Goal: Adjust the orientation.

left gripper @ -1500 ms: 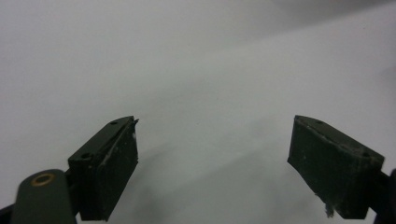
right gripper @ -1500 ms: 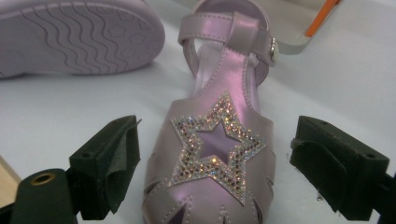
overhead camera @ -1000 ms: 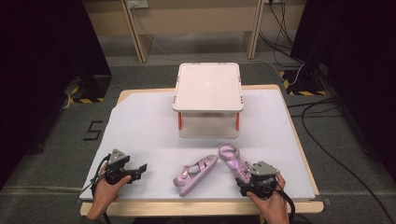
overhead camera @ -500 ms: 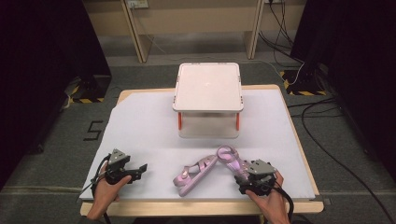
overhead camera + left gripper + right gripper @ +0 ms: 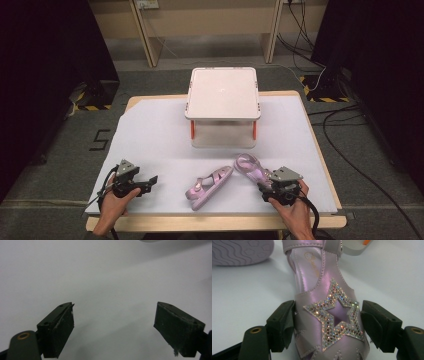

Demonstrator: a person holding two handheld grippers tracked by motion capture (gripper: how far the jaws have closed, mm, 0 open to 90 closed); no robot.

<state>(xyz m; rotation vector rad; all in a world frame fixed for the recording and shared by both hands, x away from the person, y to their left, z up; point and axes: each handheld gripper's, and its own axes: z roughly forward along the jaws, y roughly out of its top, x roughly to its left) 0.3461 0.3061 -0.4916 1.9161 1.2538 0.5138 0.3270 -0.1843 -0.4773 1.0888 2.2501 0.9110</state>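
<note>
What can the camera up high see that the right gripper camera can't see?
High view alone: the whole table, the white lidded box, the left gripper open over bare surface, and both hands. Right gripper view alone: the glittery star on the shoe's toe, with the pads pressing its sides, having just closed in. Both: the right sandal, the other sandal and the right gripper.

Two pink-lilac child's sandals. One sandal (image 5: 252,170), glitter star on its toe, upright at 5 o'clock on the table; other sandal (image 5: 207,186) on its side at 6 o'clock.
</note>
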